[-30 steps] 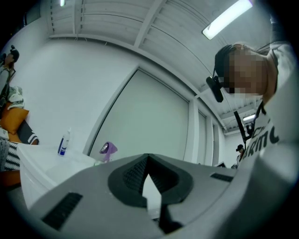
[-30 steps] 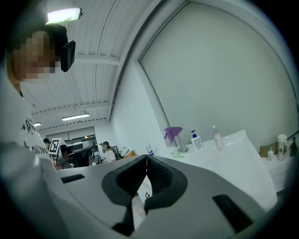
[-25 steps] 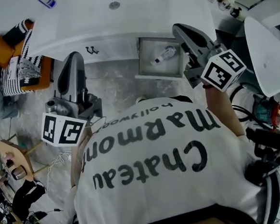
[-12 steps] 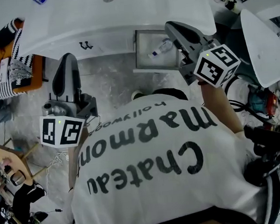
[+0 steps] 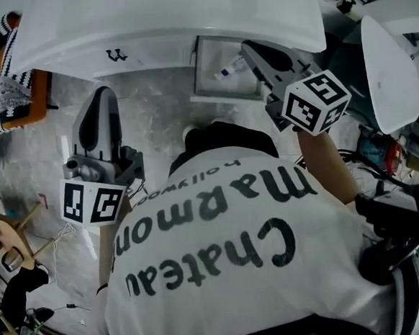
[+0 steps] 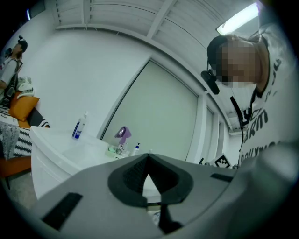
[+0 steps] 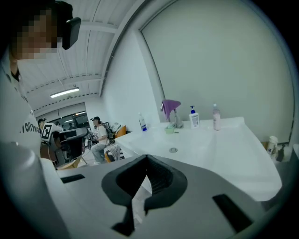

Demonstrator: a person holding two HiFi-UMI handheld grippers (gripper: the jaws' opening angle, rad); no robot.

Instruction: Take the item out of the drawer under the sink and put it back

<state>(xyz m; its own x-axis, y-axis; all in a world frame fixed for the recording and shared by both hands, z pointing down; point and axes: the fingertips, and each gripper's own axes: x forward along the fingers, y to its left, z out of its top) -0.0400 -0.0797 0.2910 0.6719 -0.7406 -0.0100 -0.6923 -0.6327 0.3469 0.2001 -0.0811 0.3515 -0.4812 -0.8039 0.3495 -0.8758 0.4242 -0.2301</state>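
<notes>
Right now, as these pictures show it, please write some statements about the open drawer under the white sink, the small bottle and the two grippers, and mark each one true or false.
1. The open grey drawer under the white sink holds a small pale bottle. True.
2. The right gripper grips the bottle. False: its jaws are shut on nothing, and the bottle lies in the drawer.
3. The left gripper is inside the drawer. False: it is over the floor, left of the drawer.
4. The left gripper's jaws are shut and empty. True.
</notes>
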